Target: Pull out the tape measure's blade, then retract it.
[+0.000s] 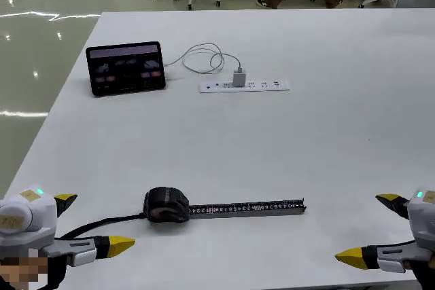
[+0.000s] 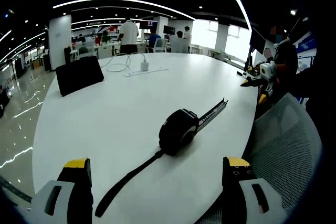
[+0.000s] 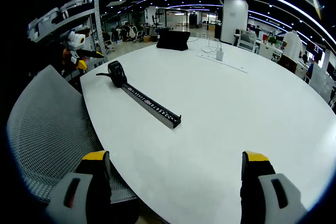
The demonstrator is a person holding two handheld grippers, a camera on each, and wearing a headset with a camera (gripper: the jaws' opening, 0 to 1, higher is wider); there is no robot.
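Note:
A black tape measure (image 1: pixel 166 204) lies on the white table (image 1: pixel 272 147) near its front edge. Its dark blade (image 1: pixel 248 207) is pulled out to the right and rests flat, and its black strap (image 1: pixel 102 225) trails left. My left gripper (image 1: pixel 98 221) is open just left of the case, with the strap between its yellow-tipped fingers. In the left gripper view the case (image 2: pixel 178 129) sits ahead of the open left gripper (image 2: pixel 157 163). My right gripper (image 1: pixel 363 227) is open right of the blade's end and apart from it. In the right gripper view the blade (image 3: pixel 152 106) lies ahead of the right gripper (image 3: pixel 176 156).
A dark tablet (image 1: pixel 126 68) stands at the back left. A white power strip (image 1: pixel 245 86) with a charger and coiled cable lies mid-table. A grey mesh chair (image 3: pixel 47 129) is at the table's near edge. Office chairs and people are beyond the far edge.

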